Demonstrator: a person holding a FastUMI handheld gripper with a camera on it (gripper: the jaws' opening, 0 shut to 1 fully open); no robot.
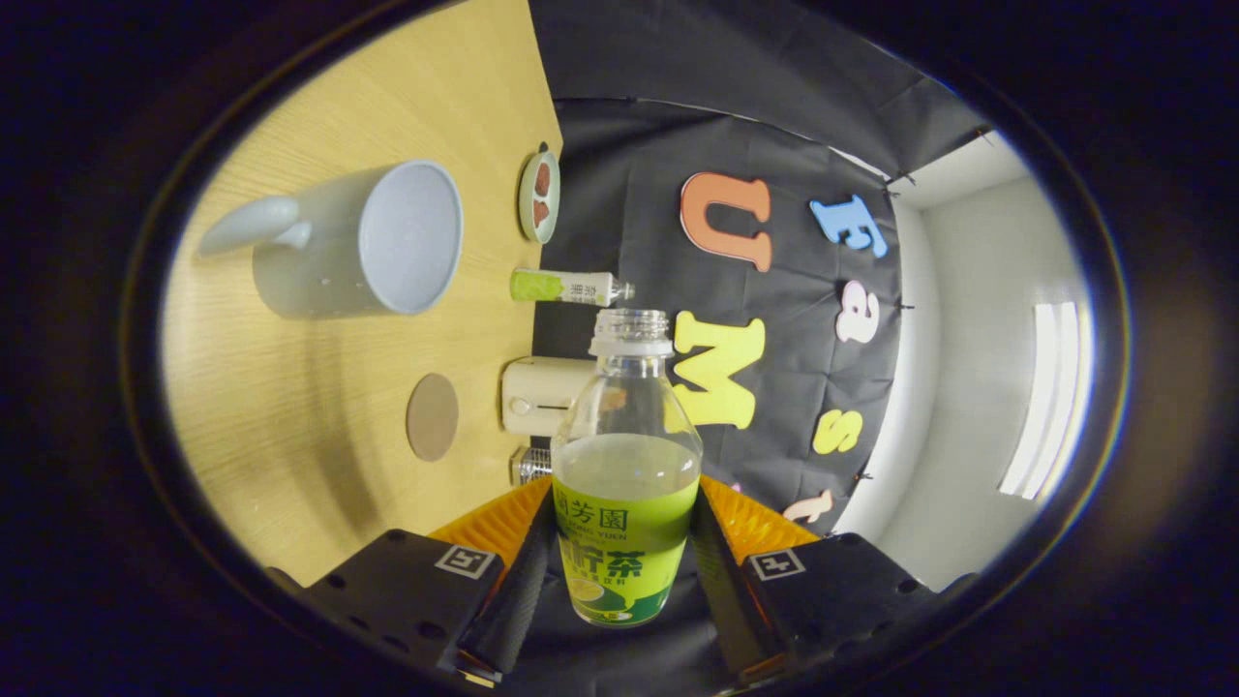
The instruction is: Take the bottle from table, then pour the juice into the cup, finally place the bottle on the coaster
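Gripper (624,571): nearest item, both fingers (523,581) clamped on the labelled lower body of the bottle, one on each side.

Bottle (627,484): clear plastic, uncapped, held between the fingers with its open neck pointing ahead; juice fills roughly the lower half, its surface lying just above the label. View is rolled, so the table stands off to one side and the bottle appears lifted clear of it and tipped over.

Coaster (433,417): round brown disc, flat on the table (319,455), beside the bottle's shoulder, bare.

Cream box (542,395) and a small ribbed metal item (530,465): at the table's far edge, just behind the bottle; what they are I cannot tell.

Cup (363,239): pale mug with handle, standing on the table well apart from the bottle's mouth, looks empty inside.

Second bottle (571,287): small, green-and-white label, near the far edge between cup and box.

Saucer (539,194): farthest, holding two reddish pieces.

Status, as judged: bottle taken; pour not begun, since the mouth is not over the cup.

Hazards, as judged: with no cap, further tilt before the neck reaches the rim would spill juice on the table; a smooth wet label could let the bottle slide in the grip; a swing toward the cup could knock the second bottle or tip the cup.
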